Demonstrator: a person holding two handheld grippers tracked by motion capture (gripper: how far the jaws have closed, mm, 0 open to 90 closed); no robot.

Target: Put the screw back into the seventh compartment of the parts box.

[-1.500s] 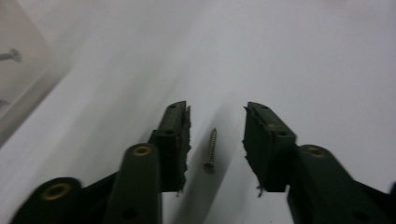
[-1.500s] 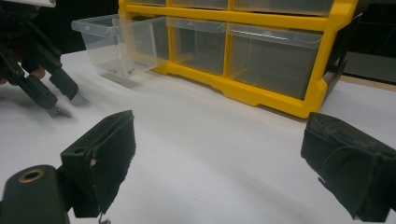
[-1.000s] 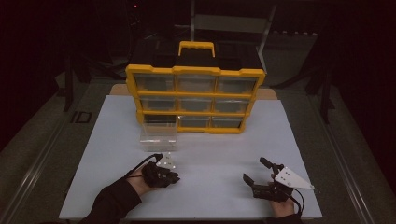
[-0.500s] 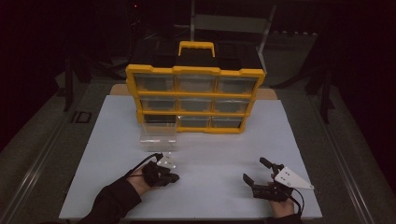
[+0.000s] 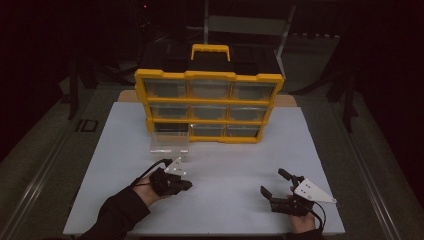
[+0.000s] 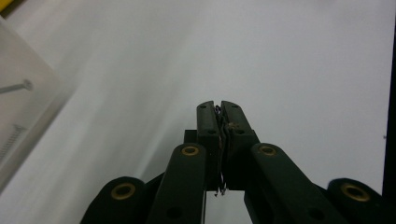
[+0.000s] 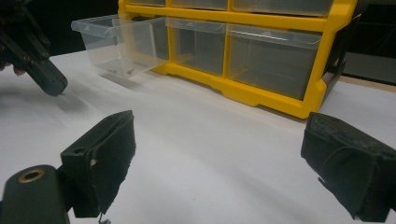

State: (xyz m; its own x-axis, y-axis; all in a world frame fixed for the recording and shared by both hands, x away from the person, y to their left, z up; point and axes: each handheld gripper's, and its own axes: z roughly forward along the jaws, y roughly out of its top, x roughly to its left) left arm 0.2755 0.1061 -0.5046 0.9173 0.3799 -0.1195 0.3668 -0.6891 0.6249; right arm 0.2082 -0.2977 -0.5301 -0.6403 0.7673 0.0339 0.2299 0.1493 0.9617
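Note:
A yellow drawer organizer with a black handle stands at the back of the white board. One clear drawer is out of it and rests on the board before its lower left corner. In the left gripper view that drawer holds a few screws. My left gripper lies low over the board just in front of this drawer, pointing right. Its jaws are shut; a thin dark sliver shows between the pads, and I cannot tell what it is. My right gripper rests near the front right of the board, open, with nothing between its pads.
The organizer fills the far side of the right gripper view, with the clear drawer at its left and the left gripper beyond it. Bare white board lies between the two grippers. Dark surroundings ring the board.

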